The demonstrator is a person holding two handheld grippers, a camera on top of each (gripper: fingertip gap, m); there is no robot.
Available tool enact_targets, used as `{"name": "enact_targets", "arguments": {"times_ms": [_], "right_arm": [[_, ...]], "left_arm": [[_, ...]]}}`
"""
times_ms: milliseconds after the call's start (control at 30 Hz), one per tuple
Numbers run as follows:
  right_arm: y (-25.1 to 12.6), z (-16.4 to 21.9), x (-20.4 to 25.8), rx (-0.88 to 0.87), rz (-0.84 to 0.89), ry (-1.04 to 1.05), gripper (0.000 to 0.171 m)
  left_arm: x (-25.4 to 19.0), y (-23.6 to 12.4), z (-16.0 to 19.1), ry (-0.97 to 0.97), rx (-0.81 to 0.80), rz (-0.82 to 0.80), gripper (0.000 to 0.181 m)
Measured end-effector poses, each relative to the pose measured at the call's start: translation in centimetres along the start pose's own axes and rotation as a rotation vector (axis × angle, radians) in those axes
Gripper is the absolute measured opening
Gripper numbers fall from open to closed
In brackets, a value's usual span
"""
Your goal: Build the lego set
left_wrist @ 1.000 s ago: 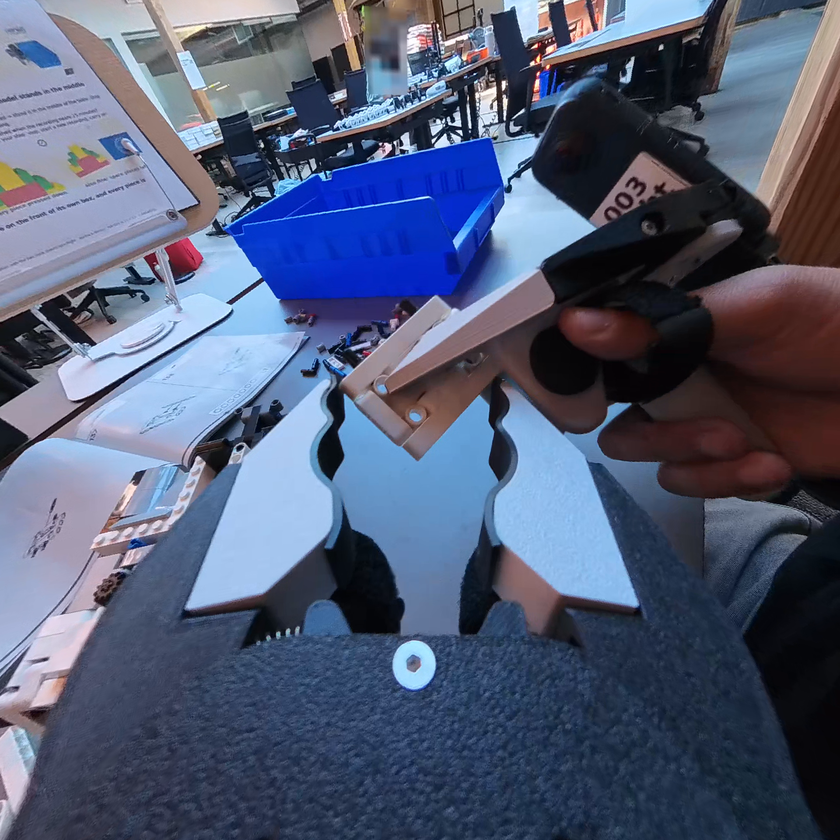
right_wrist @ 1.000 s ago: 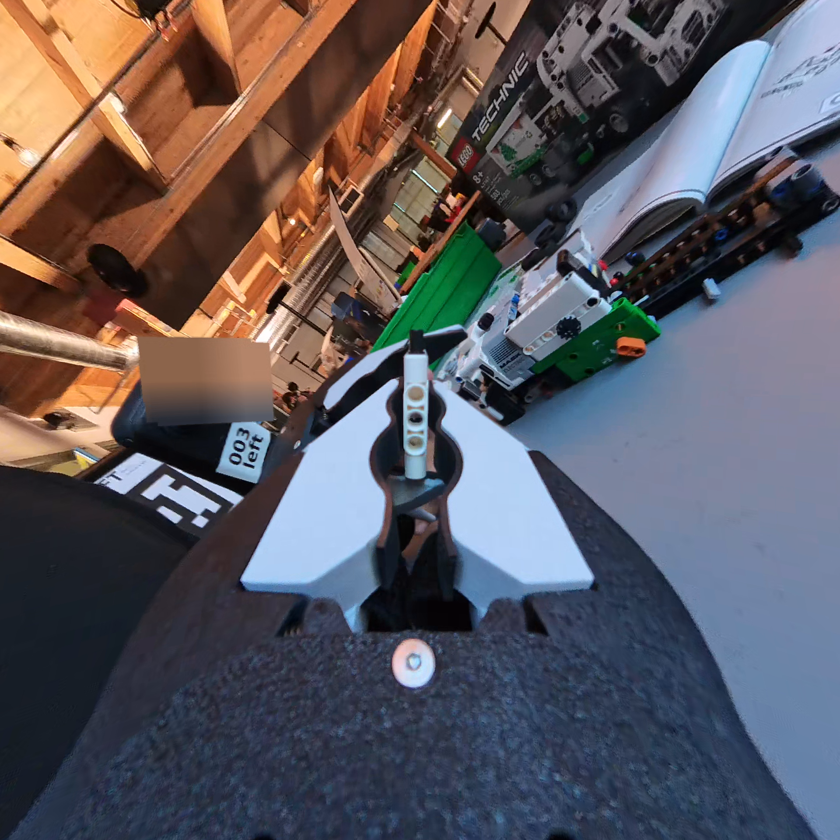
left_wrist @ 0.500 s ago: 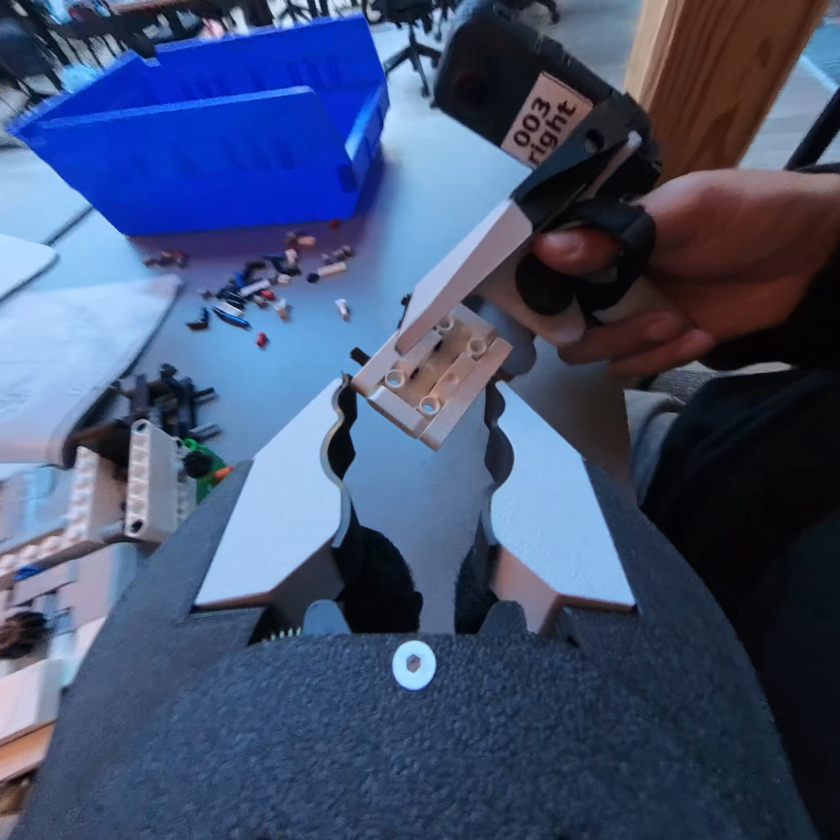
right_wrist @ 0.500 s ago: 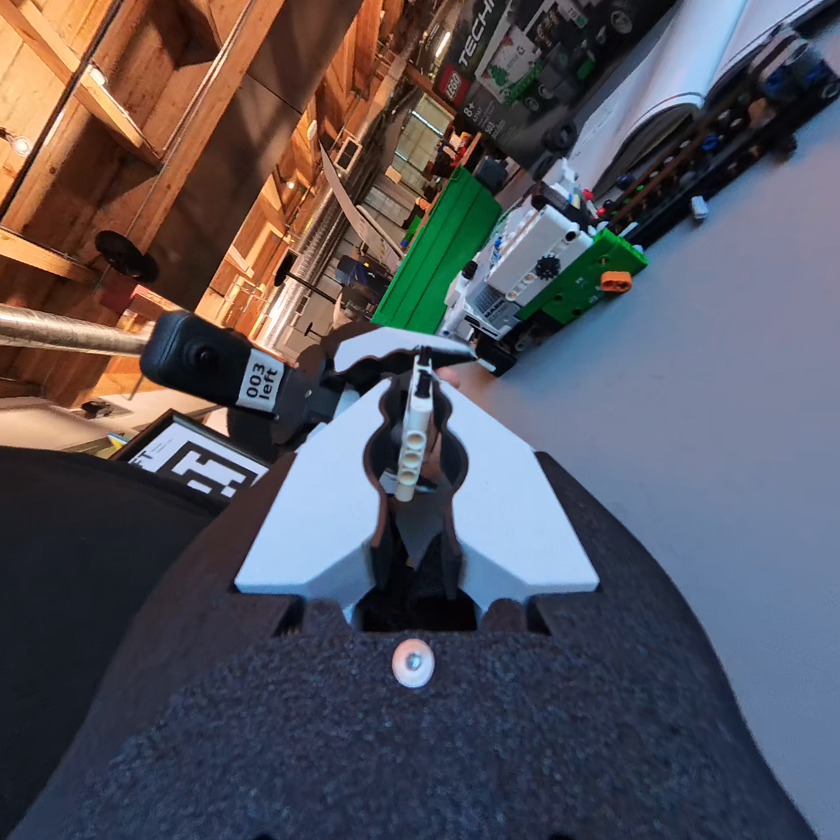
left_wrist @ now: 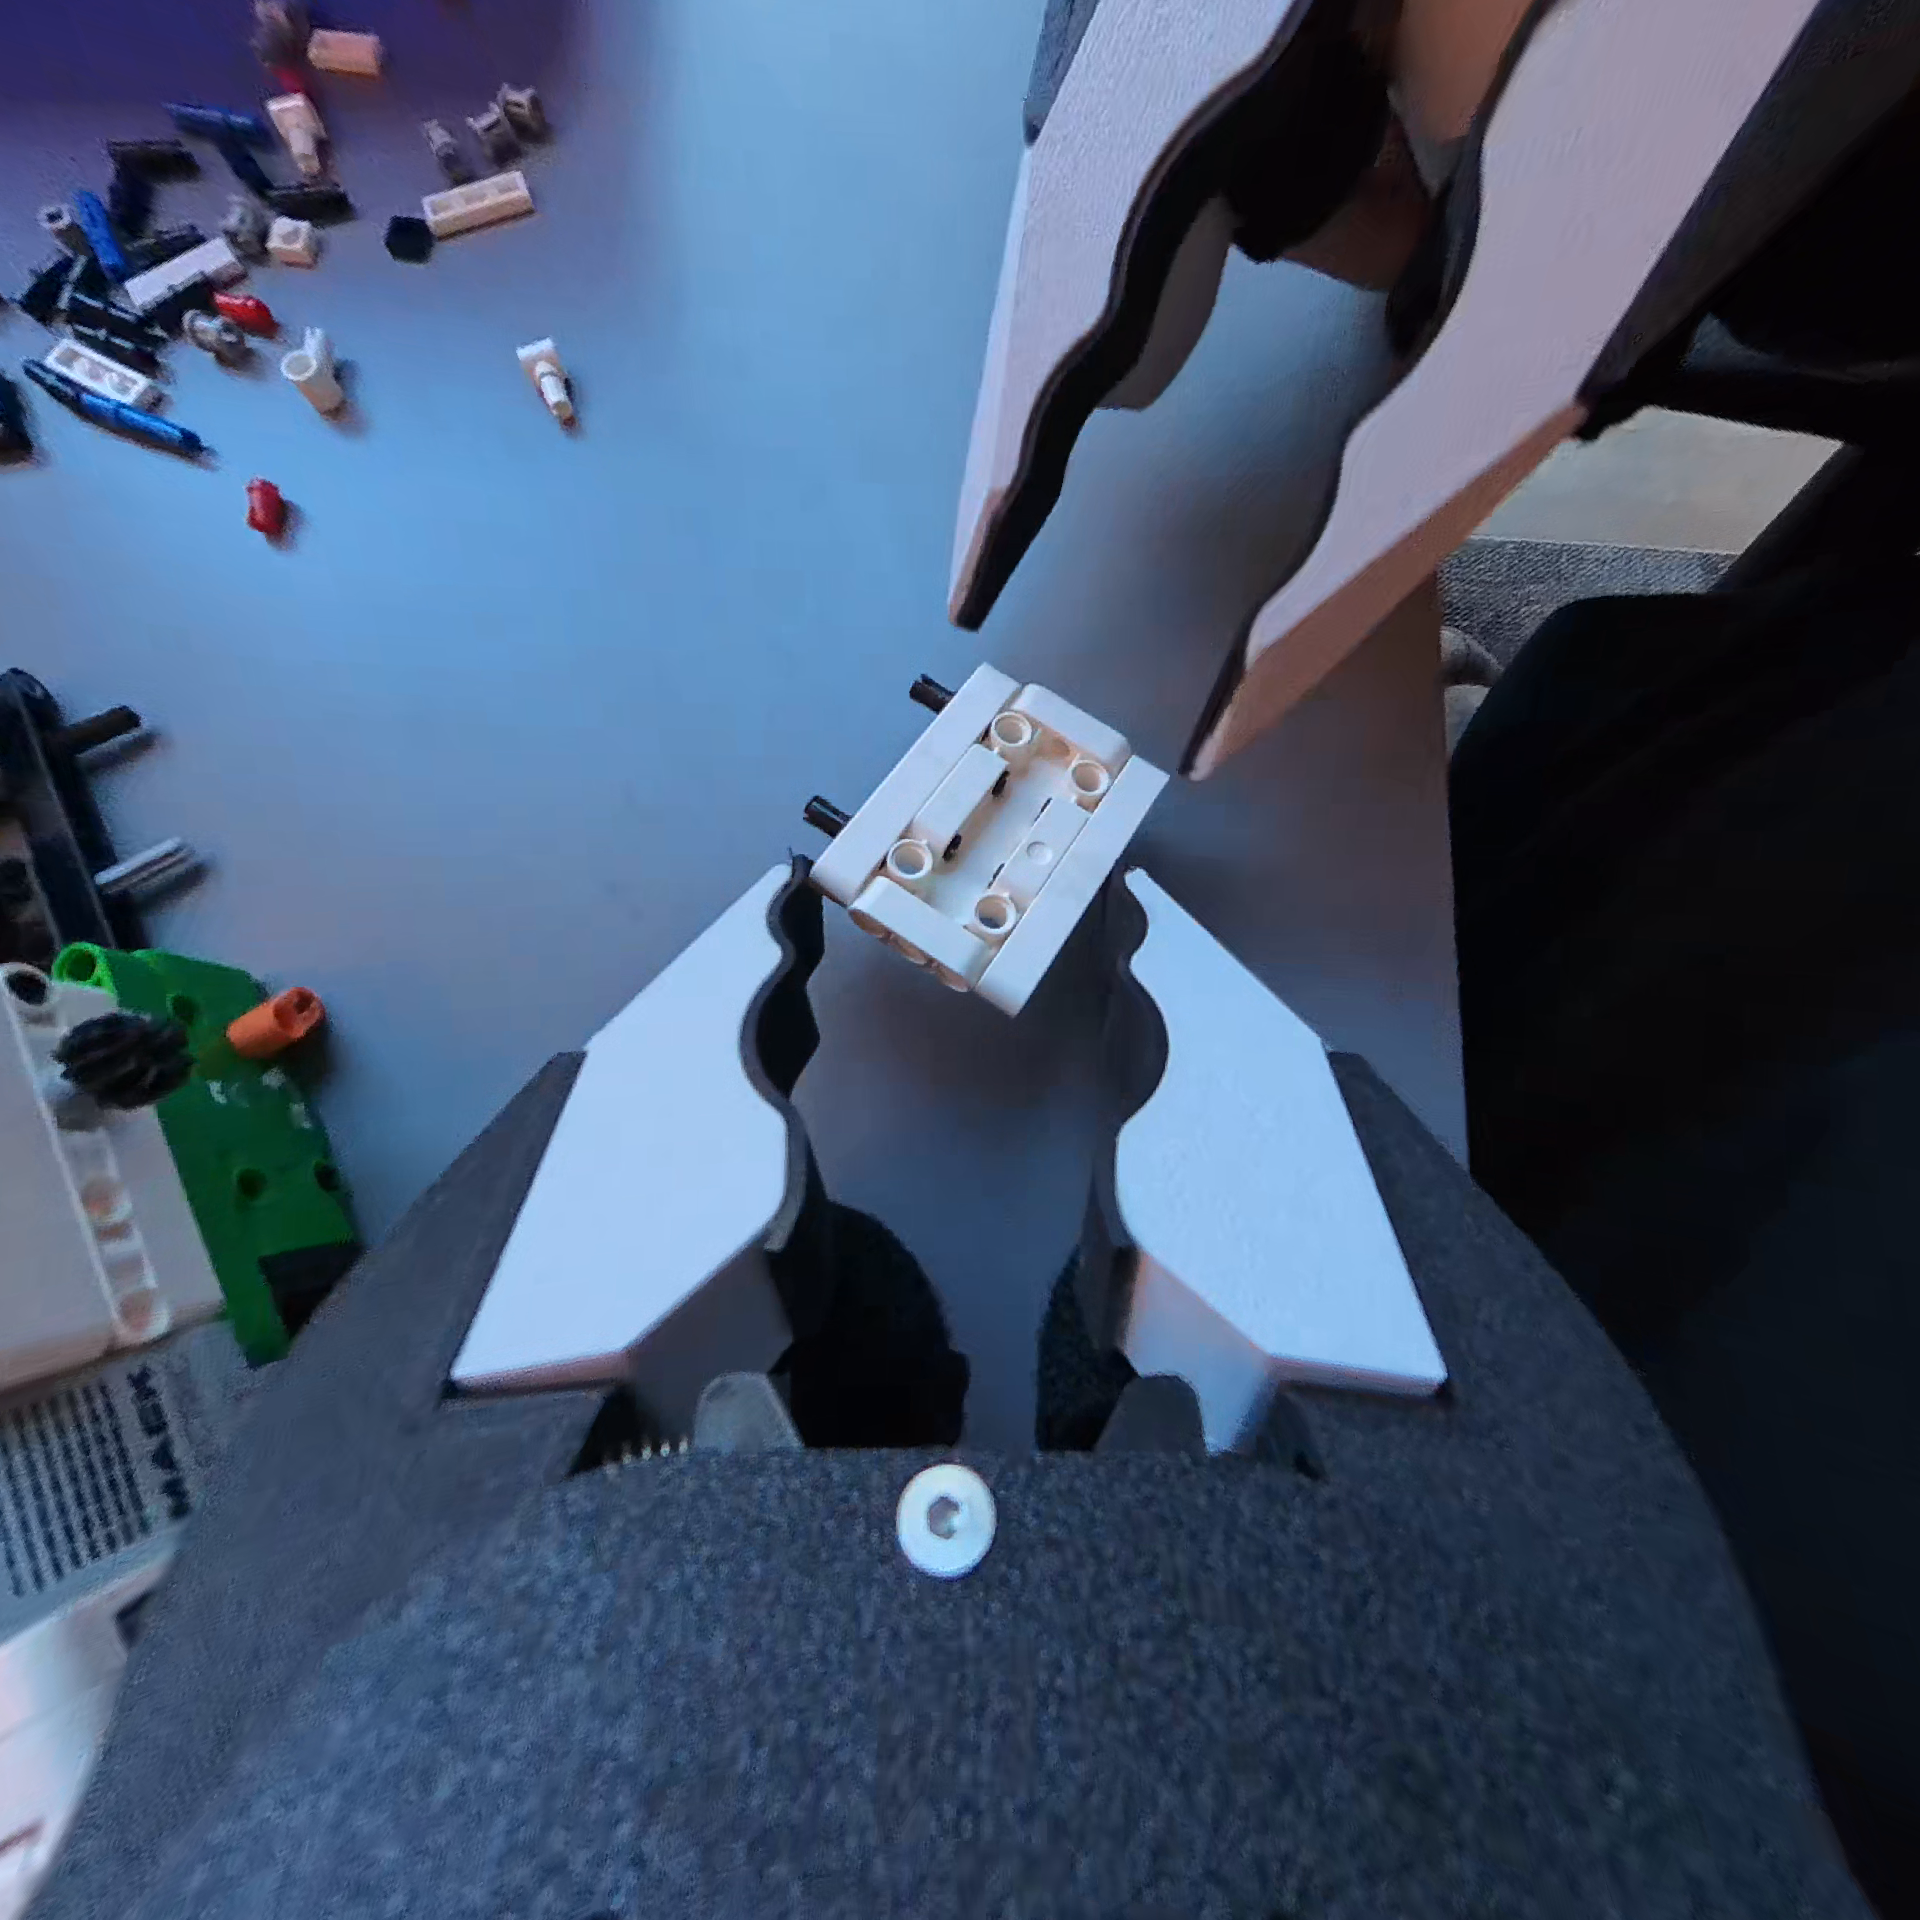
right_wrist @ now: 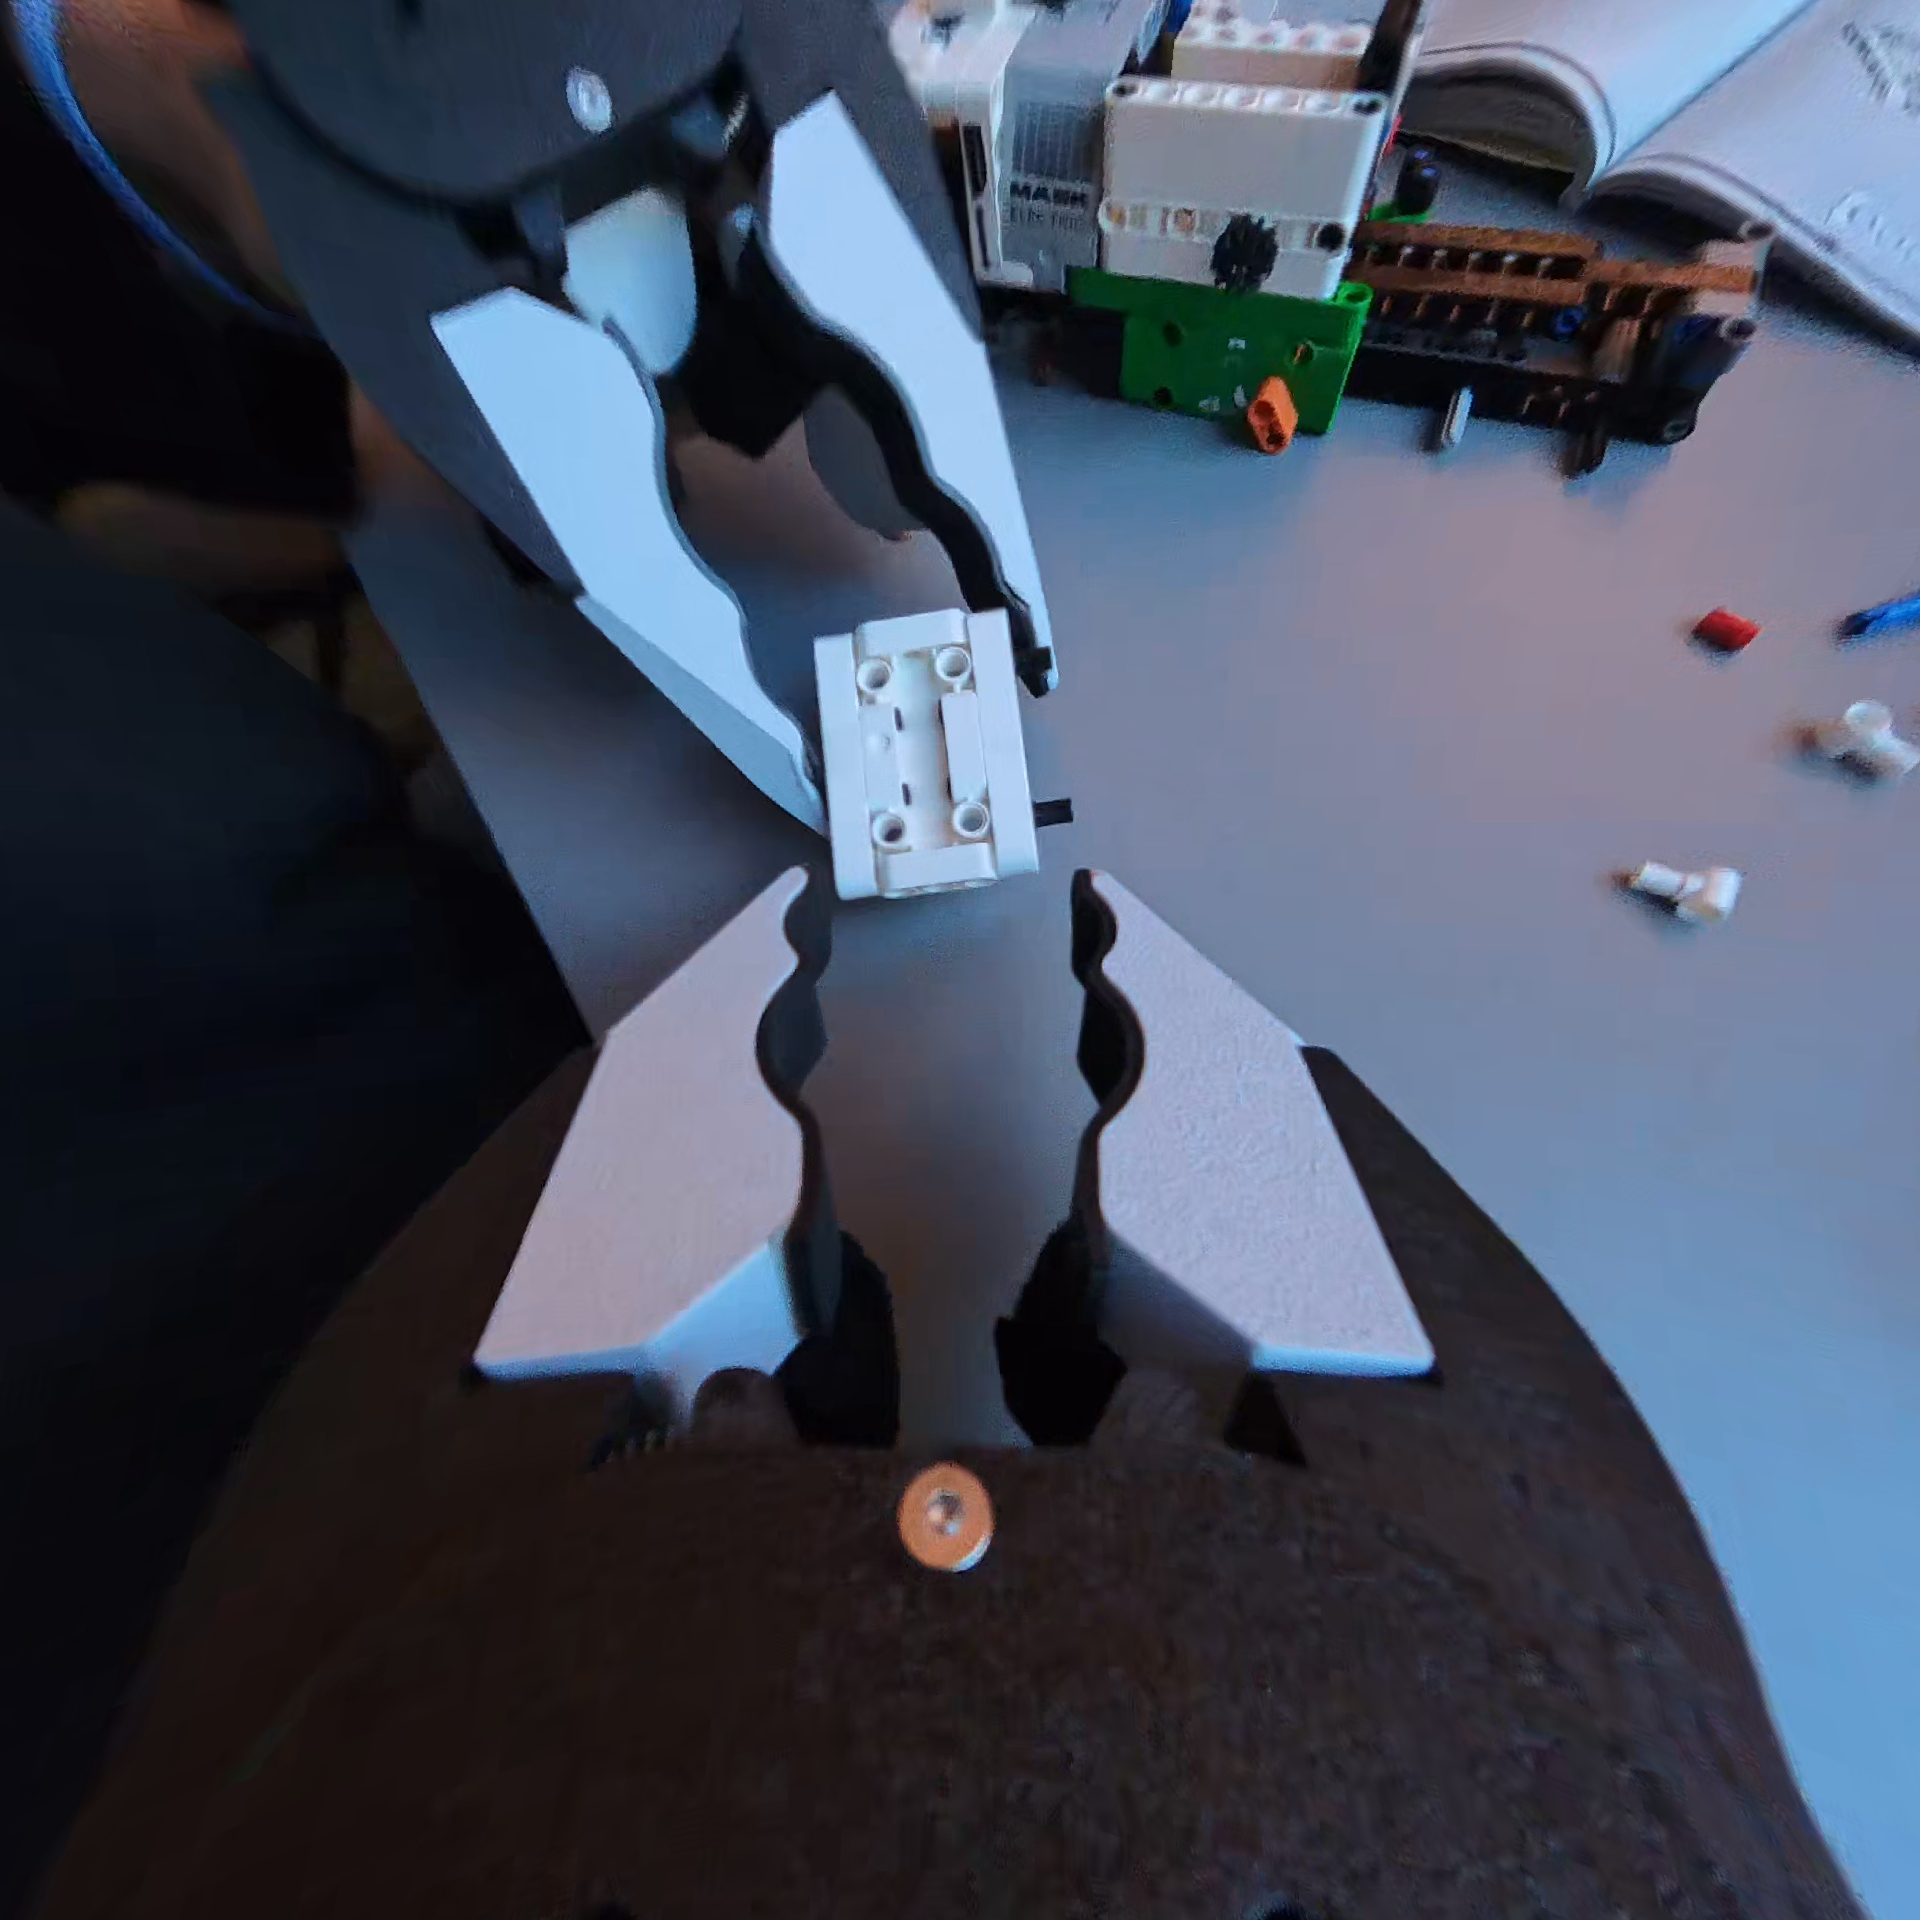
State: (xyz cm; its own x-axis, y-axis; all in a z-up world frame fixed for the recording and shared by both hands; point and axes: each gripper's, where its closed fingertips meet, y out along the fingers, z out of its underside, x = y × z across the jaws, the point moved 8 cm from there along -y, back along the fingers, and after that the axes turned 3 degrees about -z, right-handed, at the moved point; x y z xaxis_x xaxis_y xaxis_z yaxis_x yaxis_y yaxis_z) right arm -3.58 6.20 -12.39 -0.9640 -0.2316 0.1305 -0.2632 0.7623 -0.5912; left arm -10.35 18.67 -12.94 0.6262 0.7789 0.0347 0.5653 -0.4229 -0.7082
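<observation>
a white block (left_wrist: 987,836) lies flat on the grey table (left_wrist: 623,623), close to the table's near edge, with two black pins (left_wrist: 930,689) sticking out of one long side. both grippers point at it from opposite ends and neither holds it.

the left gripper (left_wrist: 961,883) has its jaws spread wide and empty; the block sits just past its fingertips, skewed to the line of the fingers. in the right wrist view one left fingertip looks to touch the block's side, though i cannot tell for sure.

the right gripper (right_wrist: 940,883) is also wide open with nothing in it, the block (right_wrist: 925,753) just ahead of its tips and nearer its left finger.

the half-built truck (right_wrist: 1226,218), white and green on a dark frame, stands well apart at the far side, an orange pin (right_wrist: 1273,414) at its green base. an open booklet (right_wrist: 1714,156) lies beside it. loose parts (left_wrist: 187,260) in white, black, blue and red are scattered on the table beyond the block.
</observation>
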Motion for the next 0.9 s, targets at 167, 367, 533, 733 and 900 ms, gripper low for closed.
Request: {"name": "enact_targets", "arguments": {"times_ms": [167,367,533,733,900], "right_arm": [[1.2,-0.7,-0.1,0.034,-0.068,-0.096,0.051],[2.1,-0.7,-0.4,0.124,-0.093,-0.179,0.042],[2.0,-1.5,-1.6,0.169,-0.073,-0.144,0.042],[3.5,-3.5,-4.0,0.307,-0.025,-0.049,0.042],[4.4,-4.0,-4.7,0.356,-0.059,-0.031,0.042]], "left_arm": [[-0.1,0.6,-0.3,0.048,0.033,0.029,0.053],[-0.2,0.7,-0.5,0.075,0.067,0.014,0.052],[0.1,-0.7,-0.5,0.059,0.073,-0.078,0.061],[0.0,-4.6,-0.7,-0.11,-0.108,-0.081,0.056],[0.7,-8.1,-1.2,-0.217,-0.259,-0.073,0.05]]}}
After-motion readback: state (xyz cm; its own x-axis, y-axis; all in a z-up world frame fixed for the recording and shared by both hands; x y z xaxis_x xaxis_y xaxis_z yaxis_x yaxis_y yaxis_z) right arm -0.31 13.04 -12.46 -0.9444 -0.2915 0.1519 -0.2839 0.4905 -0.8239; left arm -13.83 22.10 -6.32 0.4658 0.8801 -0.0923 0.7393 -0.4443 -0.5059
